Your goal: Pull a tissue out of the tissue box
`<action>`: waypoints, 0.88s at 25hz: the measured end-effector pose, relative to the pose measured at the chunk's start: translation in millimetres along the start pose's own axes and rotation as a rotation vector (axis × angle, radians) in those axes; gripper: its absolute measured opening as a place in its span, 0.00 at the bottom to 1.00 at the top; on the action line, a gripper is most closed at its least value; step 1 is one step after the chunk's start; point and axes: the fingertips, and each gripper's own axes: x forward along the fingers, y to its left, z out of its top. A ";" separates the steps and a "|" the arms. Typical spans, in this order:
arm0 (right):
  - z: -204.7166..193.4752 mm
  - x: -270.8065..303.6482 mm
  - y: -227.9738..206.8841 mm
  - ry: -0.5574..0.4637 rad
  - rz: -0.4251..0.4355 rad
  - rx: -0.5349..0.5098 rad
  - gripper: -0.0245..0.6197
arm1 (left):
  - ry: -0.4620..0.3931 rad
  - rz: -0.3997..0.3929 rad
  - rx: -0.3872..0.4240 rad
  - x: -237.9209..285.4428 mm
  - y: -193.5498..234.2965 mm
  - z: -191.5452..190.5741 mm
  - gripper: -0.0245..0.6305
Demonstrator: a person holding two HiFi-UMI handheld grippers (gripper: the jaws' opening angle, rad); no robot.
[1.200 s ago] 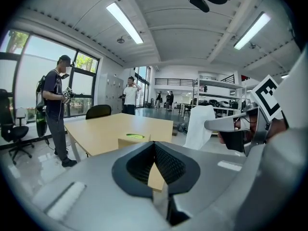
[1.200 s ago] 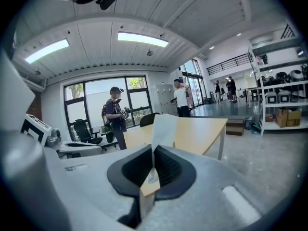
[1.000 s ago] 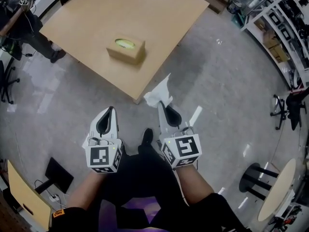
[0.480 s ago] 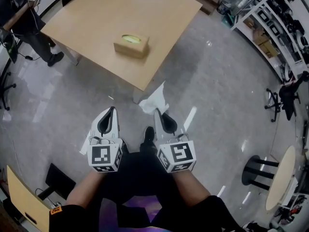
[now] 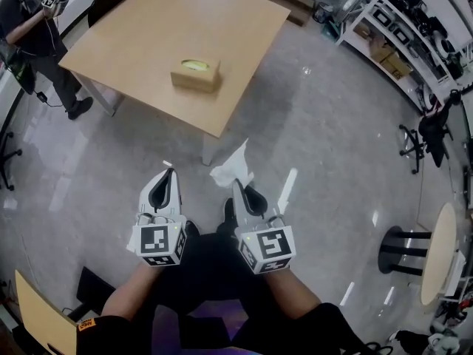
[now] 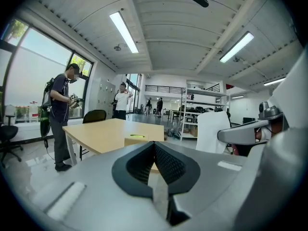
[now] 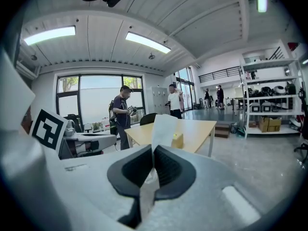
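Pinching a white tissue (image 5: 232, 167) between the jaws of the right gripper (image 5: 238, 184): pressed flat together, no gap, gripping the sheet near its lower edge and leaving the rest standing loose above. Holding the jaws of the left gripper (image 5: 171, 173) closed too, tip to tip, on nothing at all. Holding the tissue out over the floor (image 5: 332, 139), well apart from the tissue box (image 5: 196, 77), which sits on the wooden table (image 5: 148, 28) with its oval slot (image 5: 195, 65) facing up. Judging by that, past the pull itself: sheet fully clear of the box. Calls next, most likely, for a firm pinch while finding somewhere to set it down, then a gentle opening to let go. Nothing needed from the left side, by the look of it.
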 end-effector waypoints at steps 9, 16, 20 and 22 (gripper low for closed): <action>2.8 -11.5 10.3 -0.016 -0.025 -0.004 0.03 | 0.003 -0.018 -0.004 -10.5 2.2 -3.6 0.07; 5.3 -12.9 11.0 -0.016 -0.037 -0.008 0.03 | 0.012 -0.025 -0.001 -13.0 3.6 -5.2 0.07; 3.3 -13.6 11.1 -0.011 -0.038 -0.008 0.03 | 0.011 -0.026 -0.004 -13.6 3.2 -7.0 0.07; 3.3 -15.2 11.8 -0.008 -0.039 -0.008 0.03 | 0.011 -0.027 -0.005 -15.5 2.8 -6.4 0.07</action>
